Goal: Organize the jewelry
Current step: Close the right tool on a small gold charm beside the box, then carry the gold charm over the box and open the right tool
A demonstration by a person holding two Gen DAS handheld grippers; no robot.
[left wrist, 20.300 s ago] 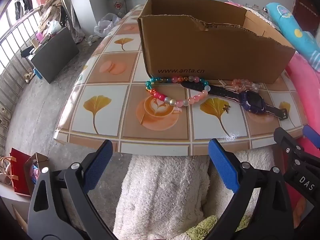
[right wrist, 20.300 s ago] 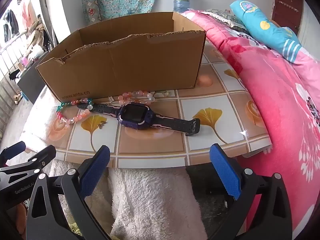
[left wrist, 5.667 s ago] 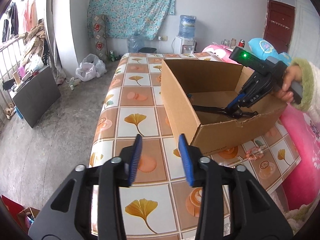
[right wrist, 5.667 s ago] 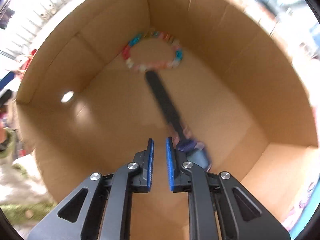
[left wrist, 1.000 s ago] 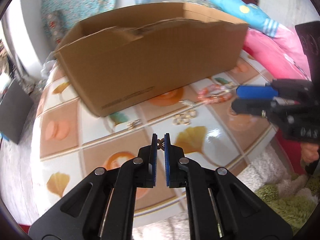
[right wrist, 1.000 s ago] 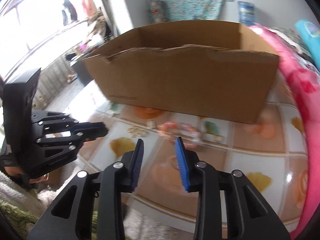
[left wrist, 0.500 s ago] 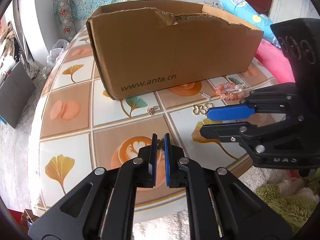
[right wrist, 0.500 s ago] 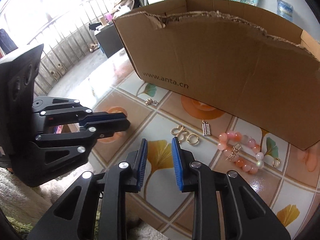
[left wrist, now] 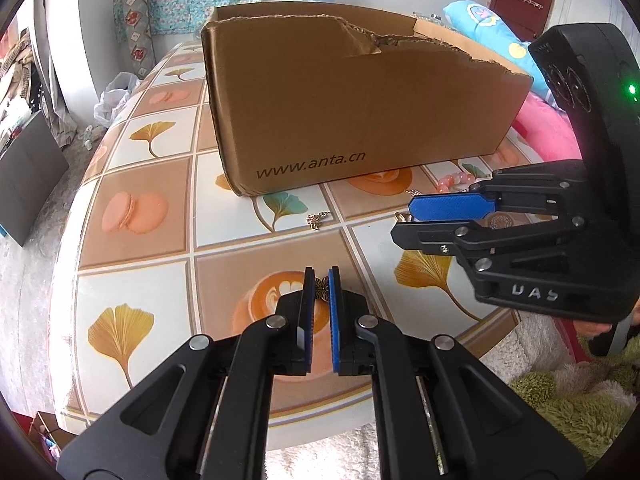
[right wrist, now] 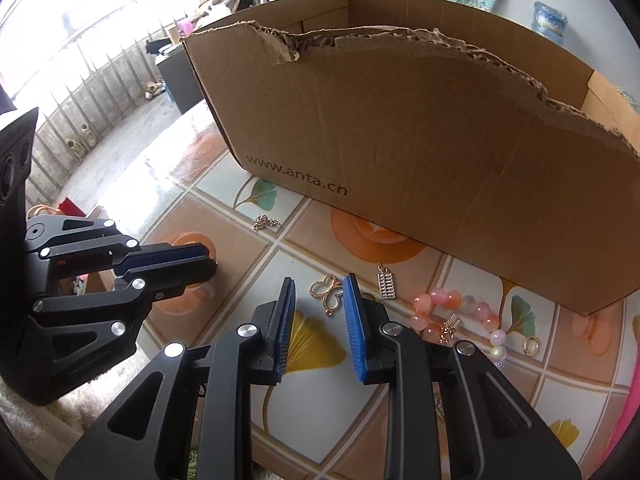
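Jewelry is the matter here, and in the left wrist view one small bronze flower-shaped charm [left wrist: 321, 289] sits pinched at the very tips of the left gripper [left wrist: 321, 285], whose blue pads are all but closed on it, in front of the brown cardboard box [left wrist: 360, 108]. A thin gold chain piece [left wrist: 318, 220] lies on the tiled tablecloth [left wrist: 136, 264] nearer the box's printed wall. The grip is shallow, so I judge the charm should be carried level and slowly over the torn rim before release.

In the right wrist view the right gripper [right wrist: 319, 294] hangs with its jaws a little apart and holding nothing, and the gold butterfly-outline charm [right wrist: 327, 291] lies on the cloth between its tips, in front of the box. Beside it lie a small gold abacus pendant [right wrist: 386, 281] and a pink bead bracelet [right wrist: 452, 312]. The tips probably need to drop to the cloth and close squarely across the butterfly's wings, or it may skid away.
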